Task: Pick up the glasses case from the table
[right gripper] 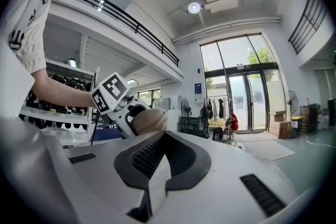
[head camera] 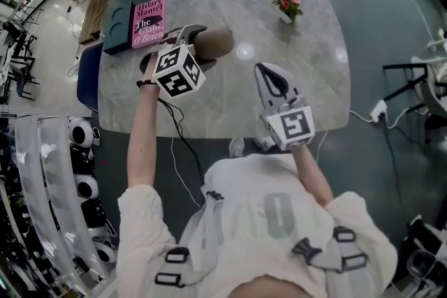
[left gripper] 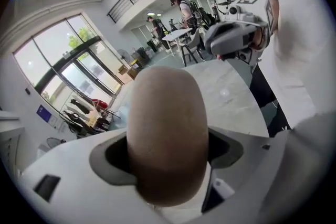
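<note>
**Glasses case (left gripper: 167,128) clamped in L gripper (head camera: 197,45)**

L jaws wide, pressed on both sides of the brown case, held up off the table (head camera: 314,45), just right of the pink book (head camera: 147,23). R gripper (head camera: 271,80) jaws together, empty, farther right of the book.

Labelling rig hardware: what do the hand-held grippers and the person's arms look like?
The left hand-held gripper and right hand-held gripper: pale grey, dark jaw faces, each with a white cube of black square markers. Dark cable hangs from the left one. Short white sleeves.
</note>
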Demonstrator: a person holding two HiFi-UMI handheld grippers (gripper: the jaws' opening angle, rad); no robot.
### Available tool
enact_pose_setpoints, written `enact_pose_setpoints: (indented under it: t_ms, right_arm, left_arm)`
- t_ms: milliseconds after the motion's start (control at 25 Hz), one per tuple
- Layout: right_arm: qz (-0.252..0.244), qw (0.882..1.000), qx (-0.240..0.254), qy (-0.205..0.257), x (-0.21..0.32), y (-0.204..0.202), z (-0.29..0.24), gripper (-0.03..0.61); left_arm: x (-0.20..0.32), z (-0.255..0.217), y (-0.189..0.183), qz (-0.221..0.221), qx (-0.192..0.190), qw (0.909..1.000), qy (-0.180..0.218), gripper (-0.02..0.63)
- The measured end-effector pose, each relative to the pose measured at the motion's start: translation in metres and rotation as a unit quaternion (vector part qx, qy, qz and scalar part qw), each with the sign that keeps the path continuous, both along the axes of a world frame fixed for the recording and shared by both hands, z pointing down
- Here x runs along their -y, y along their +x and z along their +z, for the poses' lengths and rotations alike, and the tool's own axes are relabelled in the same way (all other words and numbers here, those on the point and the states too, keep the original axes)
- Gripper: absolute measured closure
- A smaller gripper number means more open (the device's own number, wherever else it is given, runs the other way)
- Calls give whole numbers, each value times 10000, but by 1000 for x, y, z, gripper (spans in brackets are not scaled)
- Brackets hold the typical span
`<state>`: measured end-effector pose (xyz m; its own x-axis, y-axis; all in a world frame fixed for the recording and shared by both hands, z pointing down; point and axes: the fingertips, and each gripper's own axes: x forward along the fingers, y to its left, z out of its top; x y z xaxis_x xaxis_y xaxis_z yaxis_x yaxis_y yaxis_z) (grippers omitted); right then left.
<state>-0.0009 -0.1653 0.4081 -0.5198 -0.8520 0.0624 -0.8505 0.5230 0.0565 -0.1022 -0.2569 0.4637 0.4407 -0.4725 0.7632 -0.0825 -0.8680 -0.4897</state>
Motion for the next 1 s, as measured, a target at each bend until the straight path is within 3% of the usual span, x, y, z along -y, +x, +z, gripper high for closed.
enact_pose_setpoints:
  t_ms: [120,280,360,440,560,720,880,1000]
  right_arm:
    - [-170,9998,35,118,4,-11,-6,577]
    - [-309,9993,101,161,6,-20,-10,577]
    - [-406,9989,126,183,7,-26,-11,577]
    - [-513,9983,206,165,7,-34,-14,577]
    - [-662,9970,361,170,6,-44,-24,577]
    - [-837,9952,406,286,9,-55,-35,577]
    - [-968,9940,429,272,9,-62,-37,577]
    - [-1041,9932,456,244,8,-66,-36,577]
  left_arm:
    - [4,-38,-14,-328,-636,9966,410,227]
    - [1,-80,-35,-745,-1282,9847,912,227]
    - [-1,-92,-46,-986,-1507,9767,1168,227]
    - [-4,-101,-57,-1303,-1893,9629,1414,227]
    - [-14,-119,-71,-1857,-2772,9276,1678,227]
    - [-31,-139,-89,-2527,-3513,8772,2082,227]
    - [-58,-164,-105,-2999,-4549,8034,2401,227]
    - [-78,-175,-122,-3440,-4793,7556,2846,227]
